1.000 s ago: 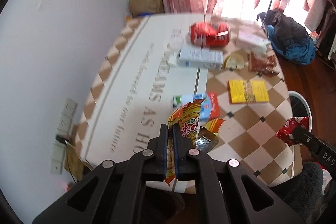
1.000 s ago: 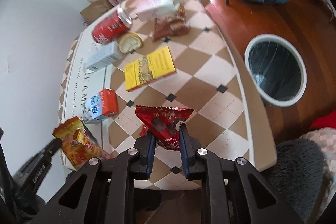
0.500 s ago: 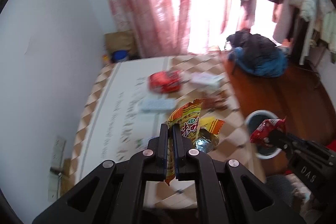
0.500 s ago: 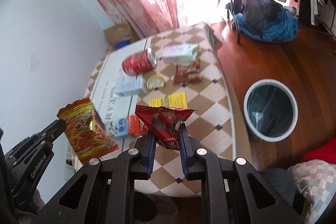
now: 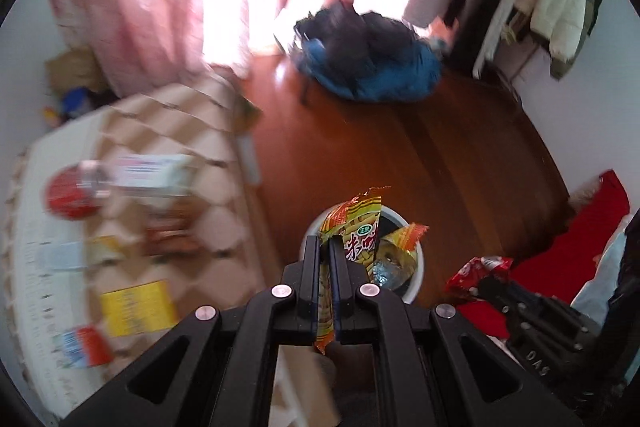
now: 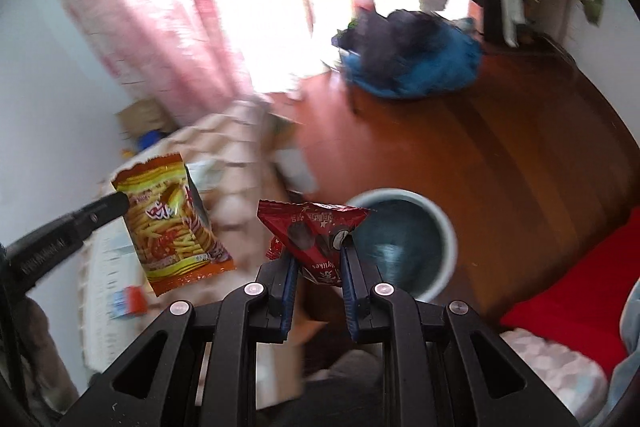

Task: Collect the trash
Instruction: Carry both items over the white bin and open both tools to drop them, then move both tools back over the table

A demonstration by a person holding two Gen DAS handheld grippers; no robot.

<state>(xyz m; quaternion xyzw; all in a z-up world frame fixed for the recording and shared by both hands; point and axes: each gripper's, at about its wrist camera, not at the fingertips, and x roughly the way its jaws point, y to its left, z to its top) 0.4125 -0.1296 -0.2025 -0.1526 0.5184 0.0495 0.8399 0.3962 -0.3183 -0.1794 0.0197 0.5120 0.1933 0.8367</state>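
- Plainly, both grippers carry trash: the left gripper [image 5: 328, 251] is clenched on the yellow-orange snack bag [image 5: 356, 231], its jaws pinching the bag's flat lower edge with almost no gap between them.
- In the left wrist view that bag stands up at lower centre of the frame, in front of the white round trash bin [image 5: 414, 277], whose rim shows just behind and to the right of it.
- The right gripper [image 6: 318, 259] is clamped on the red snack wrapper [image 6: 312, 231]; its jaws stand a little wider apart, with the wrapper's crumpled body filling the space between them.
- In the right wrist view the bin [image 6: 444, 227] sits on the wooden floor right of centre, just beside and behind the red wrapper; its mouth is open and looks dark inside.
- Handling, as a judgement: both packets look like thin foil film, very light, soft and crinkly, likely slippery, and not fragile. A pinch on a flat sealed edge suits them; gripping the puffed middle may let the film slide.
- Being so light, they may flutter or drift sideways when let go, so each probably wants releasing directly over the bin's mouth.
- More trash lies on the checked tablecloth [image 5: 216, 115] at the left: a red can [image 5: 70, 193], a white carton [image 5: 150, 173] and a yellow packet [image 5: 138, 307], all blurred.
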